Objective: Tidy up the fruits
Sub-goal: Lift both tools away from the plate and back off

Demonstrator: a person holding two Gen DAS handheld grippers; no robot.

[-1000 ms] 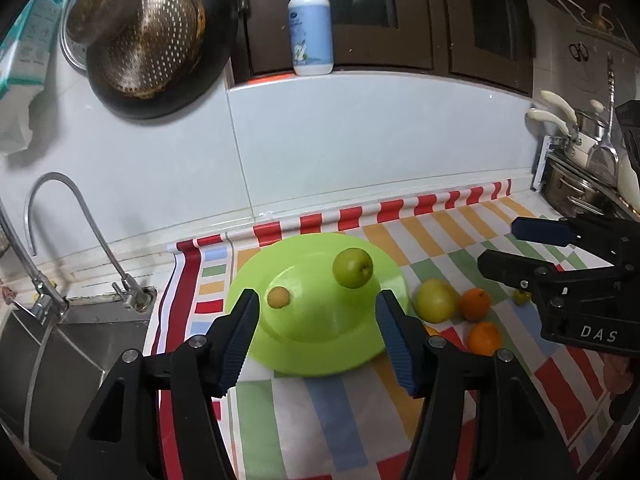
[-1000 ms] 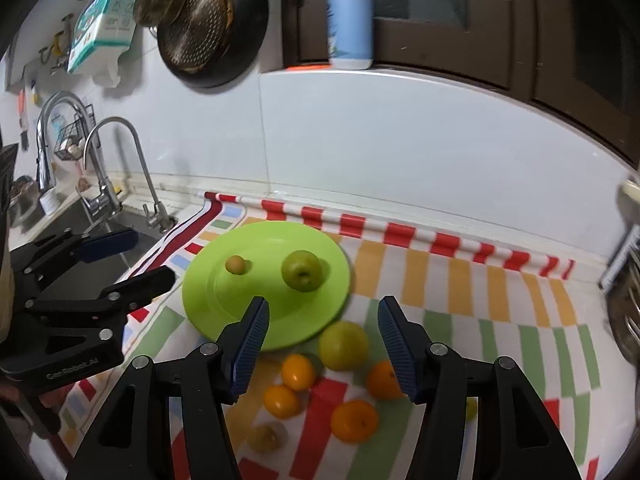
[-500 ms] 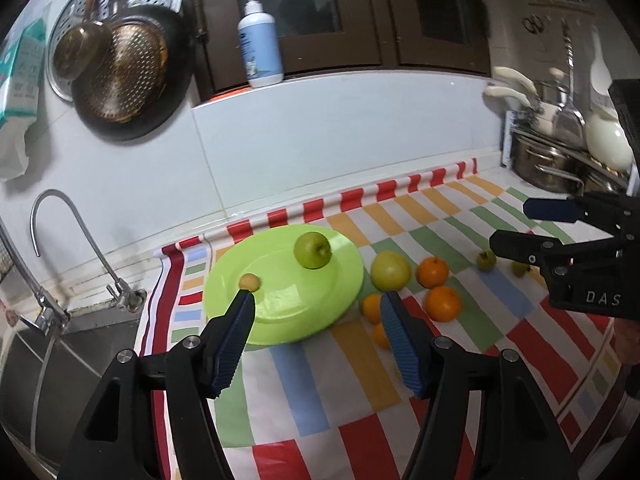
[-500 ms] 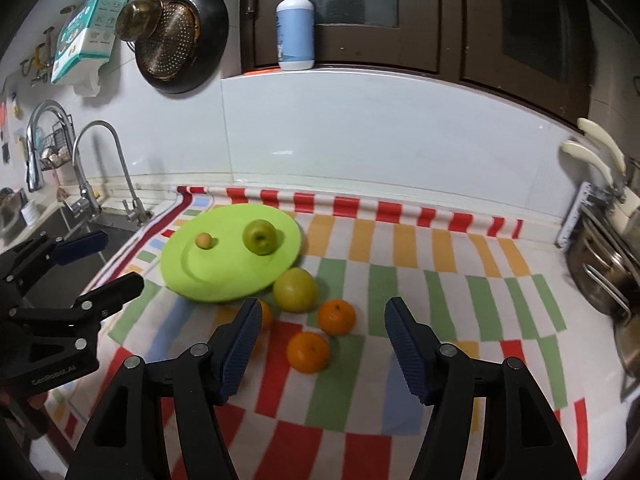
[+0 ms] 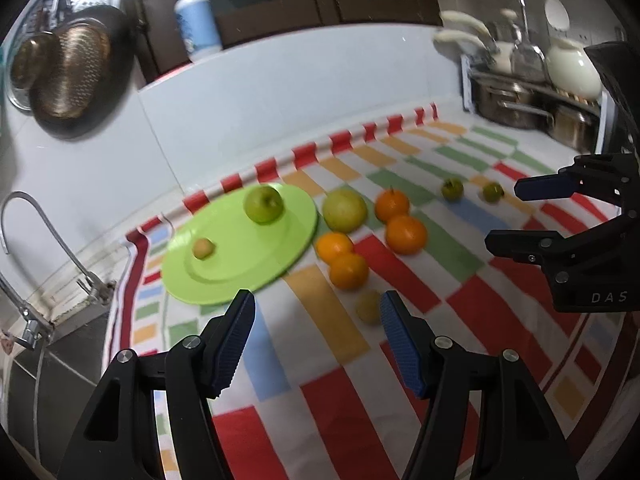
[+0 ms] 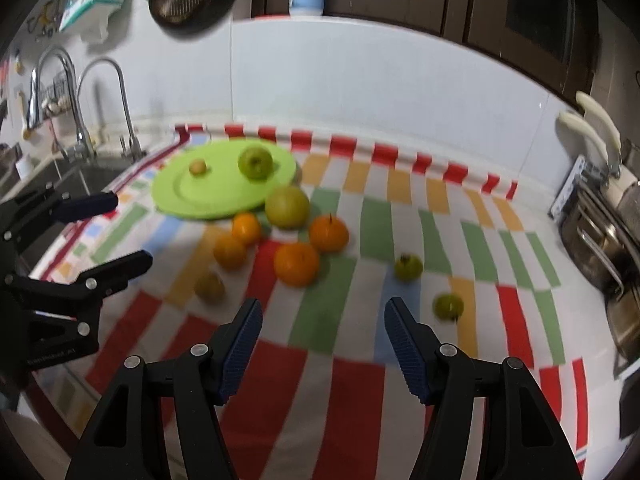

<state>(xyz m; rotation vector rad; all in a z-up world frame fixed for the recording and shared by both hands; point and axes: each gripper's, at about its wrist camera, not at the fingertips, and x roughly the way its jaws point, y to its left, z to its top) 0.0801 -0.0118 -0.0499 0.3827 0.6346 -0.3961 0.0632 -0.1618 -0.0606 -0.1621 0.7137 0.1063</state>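
A lime-green plate lies on a striped cloth and holds a green apple and a small brownish fruit. To its right lie a yellow-green pear, several oranges, a small yellowish fruit and two small green fruits. My left gripper is open and empty, held above the cloth's front. My right gripper is open and empty, to the right.
A sink with a tap lies left of the cloth. Steel pots on a rack stand at the right. A soap bottle stands on the ledge and strainers hang on the wall.
Both grippers have pulled back and up from the plate, so more of the cloth and fruit shows. Both stay open and empty. The fruit has not moved.
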